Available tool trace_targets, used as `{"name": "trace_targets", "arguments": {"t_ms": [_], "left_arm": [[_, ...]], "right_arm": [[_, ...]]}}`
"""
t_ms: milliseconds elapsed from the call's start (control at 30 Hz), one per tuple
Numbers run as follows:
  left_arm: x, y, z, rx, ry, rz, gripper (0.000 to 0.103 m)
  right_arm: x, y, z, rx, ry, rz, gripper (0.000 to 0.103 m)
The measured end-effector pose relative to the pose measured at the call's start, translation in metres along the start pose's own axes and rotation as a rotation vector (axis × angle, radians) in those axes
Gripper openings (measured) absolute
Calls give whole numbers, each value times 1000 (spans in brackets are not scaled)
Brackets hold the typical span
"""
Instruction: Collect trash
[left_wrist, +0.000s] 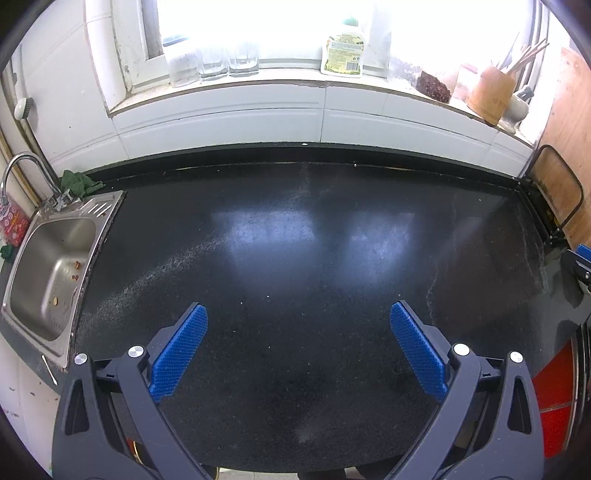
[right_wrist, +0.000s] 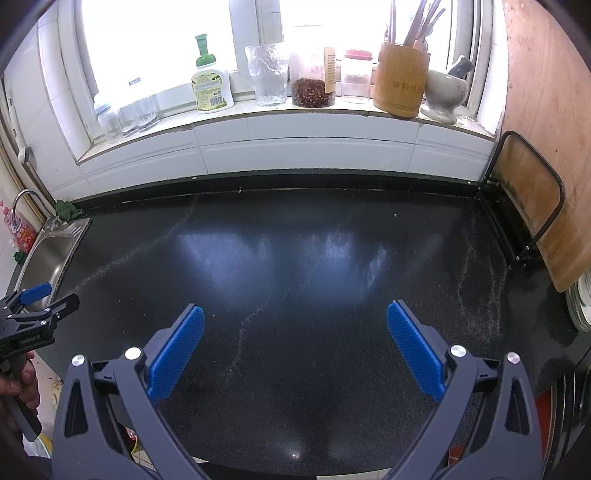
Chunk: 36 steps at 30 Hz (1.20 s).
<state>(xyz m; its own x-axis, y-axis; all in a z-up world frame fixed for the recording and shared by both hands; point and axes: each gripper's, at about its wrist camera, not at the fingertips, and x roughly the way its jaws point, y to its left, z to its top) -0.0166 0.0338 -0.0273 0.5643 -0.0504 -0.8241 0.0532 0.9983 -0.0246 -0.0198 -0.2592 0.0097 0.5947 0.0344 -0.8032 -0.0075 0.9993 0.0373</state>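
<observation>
Left tongs (left_wrist: 298, 317) spread wide above a dark speckled counter (left_wrist: 295, 229), blue pads (left_wrist: 181, 350) apart, nothing between them. Steel sink (left_wrist: 51, 266) at far left, with faucet (left_wrist: 26, 173) and a green rag (left_wrist: 79, 182) behind. On the sill: clear glasses (left_wrist: 214, 61), a soap bottle (left_wrist: 343, 51), a wooden utensil holder (left_wrist: 493, 94). Cutting board (left_wrist: 565, 147) upright at right.

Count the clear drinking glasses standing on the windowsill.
4, possibly more. Three tumblers cluster at the sill's left end beside a blue-lidded jar; overlap and glare may hide another. One taller textured glass stands between the green-capped bottle and the chili jar.
</observation>
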Motion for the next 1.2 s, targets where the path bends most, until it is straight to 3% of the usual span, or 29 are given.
{"name": "trace_targets", "arguments": {"t_ms": [1200], "left_arm": [[7, 7, 9, -2, 4, -1, 96]], "right_arm": [[6, 7, 13, -5, -1, 11, 96]]}}
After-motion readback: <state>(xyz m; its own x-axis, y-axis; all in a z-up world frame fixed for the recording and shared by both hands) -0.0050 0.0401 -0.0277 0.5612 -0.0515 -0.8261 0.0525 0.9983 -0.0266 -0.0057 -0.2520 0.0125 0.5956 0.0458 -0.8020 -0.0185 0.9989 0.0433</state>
